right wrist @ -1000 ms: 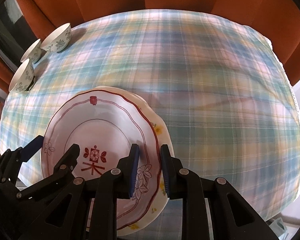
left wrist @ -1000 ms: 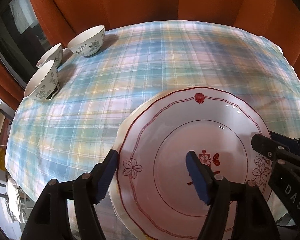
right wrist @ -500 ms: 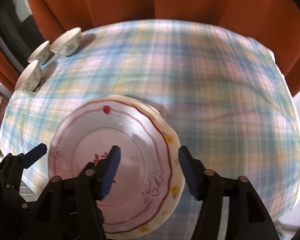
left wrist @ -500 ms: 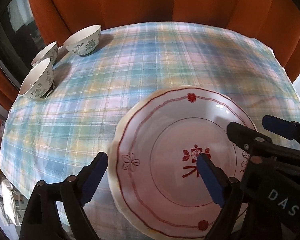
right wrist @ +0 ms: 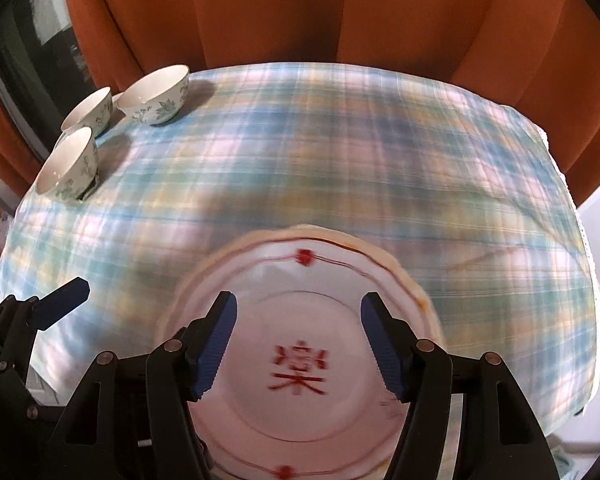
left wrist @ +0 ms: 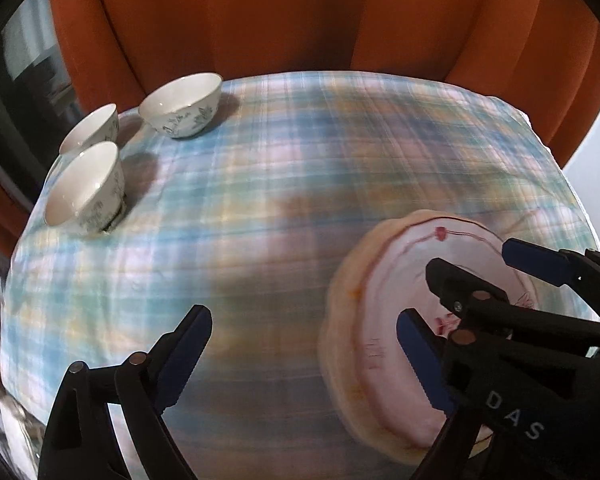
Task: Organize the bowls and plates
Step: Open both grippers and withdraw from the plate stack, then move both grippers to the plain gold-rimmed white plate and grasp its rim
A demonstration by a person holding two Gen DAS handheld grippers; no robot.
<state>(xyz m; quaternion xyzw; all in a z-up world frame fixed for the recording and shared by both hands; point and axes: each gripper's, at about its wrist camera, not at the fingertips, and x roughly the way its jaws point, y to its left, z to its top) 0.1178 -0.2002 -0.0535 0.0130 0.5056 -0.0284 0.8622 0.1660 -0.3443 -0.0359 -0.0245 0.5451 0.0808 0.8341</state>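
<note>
1. Plates first: two of them stacked near the front edge of the table, a white one with a red rim line and a red character in the middle sitting on a cream plate whose edge peeks out all around

2. Right gripper hangs right over that stack with its blue pads spread apart. Nothing pinched, the red-trimmed plate just shows in the gap, and the jaws have just been opening

3. Left gripper is spread wide too, also freshly opened further, and empty. In its own view its left pad is over bare cloth and its right pad is in front of the plates' left side; can't tell if it touches, the shot is pretty blurry

4. The two tongs are close neighbours: the right one's black fingers cross over the plates in the left wrist view, and the left one's blue tip pokes in at the left edge of the right wrist view

5. Bowls: three white ones with grey-green leaf prints, upright, clustered at the far left corner, well apart from the plates. The nearest is the tallest looking, another is tucked behind it by the edge

6. Everything's on a pastel plaid tablecloth, and behind the table there's an orange curtain
</note>
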